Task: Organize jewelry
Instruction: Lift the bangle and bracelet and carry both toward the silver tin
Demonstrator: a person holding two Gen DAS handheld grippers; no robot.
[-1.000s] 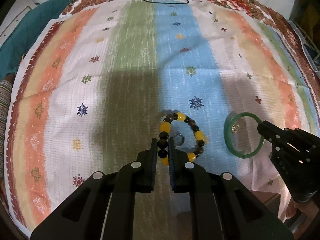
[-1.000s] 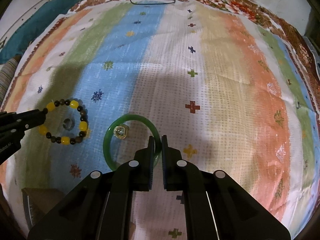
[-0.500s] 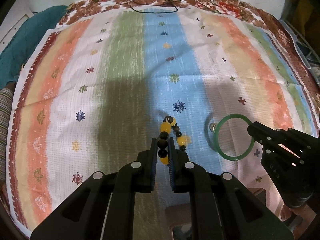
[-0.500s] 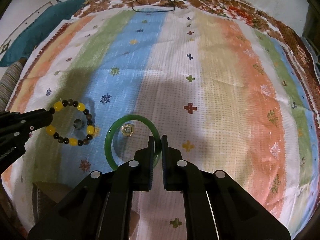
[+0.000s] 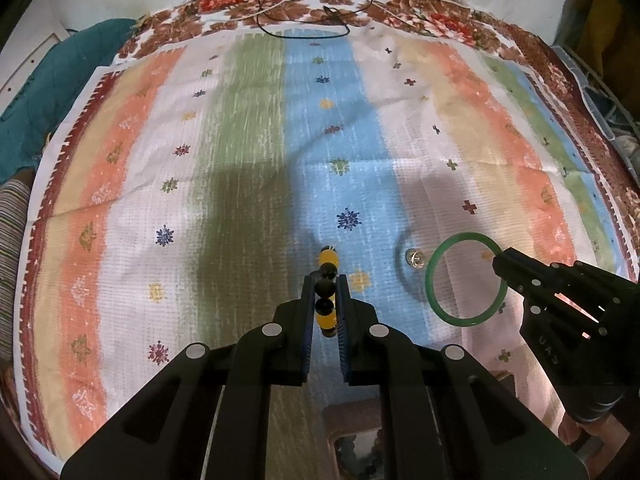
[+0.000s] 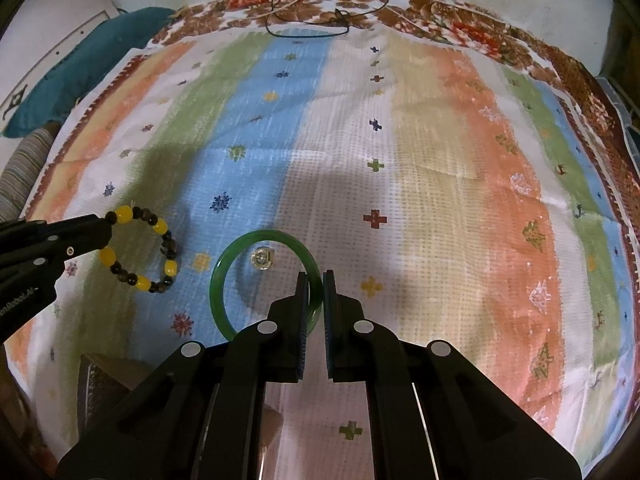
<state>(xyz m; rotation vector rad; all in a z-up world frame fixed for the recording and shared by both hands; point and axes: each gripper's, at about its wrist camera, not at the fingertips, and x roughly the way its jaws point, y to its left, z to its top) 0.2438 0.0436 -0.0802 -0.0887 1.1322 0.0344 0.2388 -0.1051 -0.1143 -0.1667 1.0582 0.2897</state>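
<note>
Both pieces have lifted off the surface (image 5: 240, 140) since a second ago: left tongs (image 5: 325, 280) pinch the beads (image 6: 140, 252); right tongs (image 6: 315, 276) pinch the bangle (image 6: 224, 280). A ring (image 6: 262, 258) lies inside it, at 11 o'clock of the right tongs.

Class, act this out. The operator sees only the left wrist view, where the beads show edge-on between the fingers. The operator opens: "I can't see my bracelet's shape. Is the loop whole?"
Observer: In the right wrist view the beaded bracelet shows as a full, closed loop of yellow and dark beads. The left gripper pinches it at one edge.
Operator: And how does the right gripper sit on the bangle?
Observer: The right gripper clamps the green bangle on the right side of its rim, with one finger inside the loop and one outside.
</note>
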